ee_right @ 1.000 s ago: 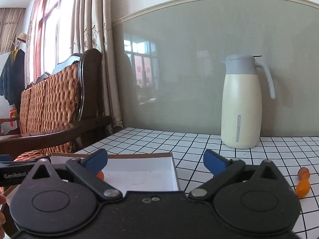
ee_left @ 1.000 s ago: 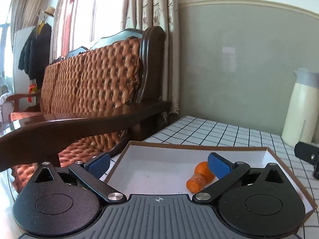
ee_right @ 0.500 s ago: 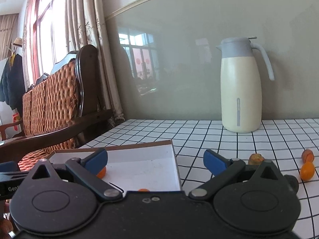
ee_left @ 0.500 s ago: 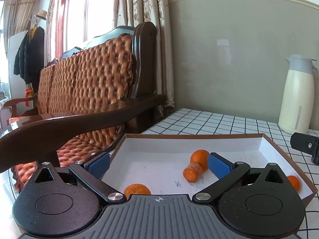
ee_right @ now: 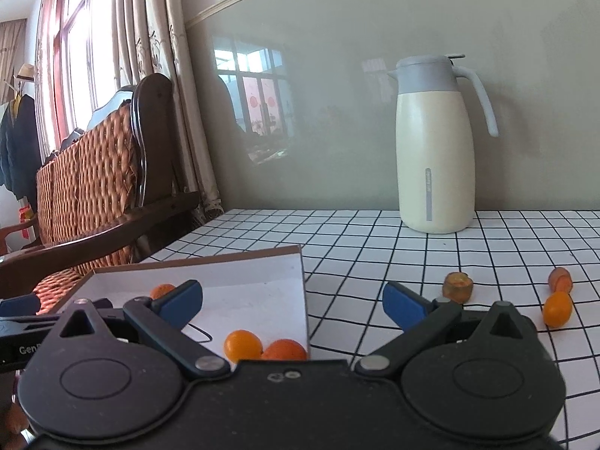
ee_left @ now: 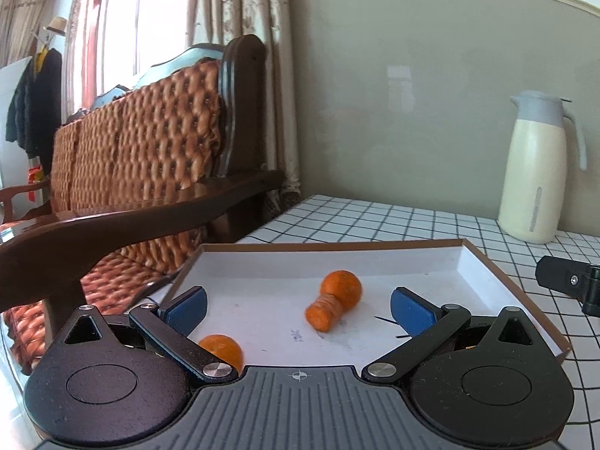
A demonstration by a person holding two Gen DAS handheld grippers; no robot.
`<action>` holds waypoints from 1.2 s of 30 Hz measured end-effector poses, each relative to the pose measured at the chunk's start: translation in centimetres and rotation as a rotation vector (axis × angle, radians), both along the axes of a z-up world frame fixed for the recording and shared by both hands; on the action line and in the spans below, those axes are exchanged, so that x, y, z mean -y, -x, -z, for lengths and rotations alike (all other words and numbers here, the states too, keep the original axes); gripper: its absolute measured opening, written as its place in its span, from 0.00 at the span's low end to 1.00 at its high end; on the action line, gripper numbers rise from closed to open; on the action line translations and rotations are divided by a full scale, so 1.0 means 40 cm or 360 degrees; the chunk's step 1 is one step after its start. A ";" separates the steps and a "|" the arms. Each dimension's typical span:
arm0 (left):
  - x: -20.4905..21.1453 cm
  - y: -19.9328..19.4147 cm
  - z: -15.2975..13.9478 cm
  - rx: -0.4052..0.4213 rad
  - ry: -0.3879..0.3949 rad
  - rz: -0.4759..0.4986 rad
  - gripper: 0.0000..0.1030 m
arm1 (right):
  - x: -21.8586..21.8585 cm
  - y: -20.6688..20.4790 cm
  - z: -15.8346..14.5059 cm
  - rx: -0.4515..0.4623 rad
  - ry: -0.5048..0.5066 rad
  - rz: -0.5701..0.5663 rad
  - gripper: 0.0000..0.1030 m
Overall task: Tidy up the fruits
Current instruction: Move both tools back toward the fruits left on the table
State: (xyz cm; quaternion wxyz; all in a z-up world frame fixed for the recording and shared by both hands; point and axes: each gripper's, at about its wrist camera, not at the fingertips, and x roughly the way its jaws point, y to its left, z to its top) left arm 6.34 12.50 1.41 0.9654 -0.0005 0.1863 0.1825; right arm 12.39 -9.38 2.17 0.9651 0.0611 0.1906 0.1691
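Note:
A shallow white cardboard tray (ee_left: 483, 262) lies on the checked table. In the left wrist view it holds an orange fruit (ee_left: 343, 288) touching a carrot piece (ee_left: 322, 313), and another orange fruit (ee_left: 221, 350) near the left finger. My left gripper (ee_left: 298, 309) is open and empty above the tray. My right gripper (ee_right: 292, 302) is open and empty over the tray's right wall (ee_right: 302, 288). Two orange fruits (ee_right: 243, 345) lie in the tray's near corner. On the table to the right lie a cut fruit piece (ee_right: 456, 287), a small orange fruit (ee_right: 558, 309) and a carrot piece (ee_right: 560, 279).
A cream thermos jug (ee_right: 435, 150) stands at the back by the grey wall. A brown tufted sofa with a dark wooden arm (ee_left: 150, 213) borders the table's left edge. Part of the right gripper (ee_left: 570, 285) shows at the right of the left wrist view.
Both grippers have pulled back and tilted down, so more of the tray and its fruits shows. The loose pieces on the table to the right have come into view.

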 end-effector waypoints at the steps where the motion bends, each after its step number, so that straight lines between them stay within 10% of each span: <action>1: 0.008 -0.001 0.000 -0.0003 -0.0008 0.0012 1.00 | 0.005 0.002 0.000 -0.0002 0.0008 -0.0002 0.94; 36: 0.366 0.012 0.012 -0.0094 -0.0023 0.0528 1.00 | 0.392 0.107 -0.002 -0.0091 0.0019 0.0409 0.94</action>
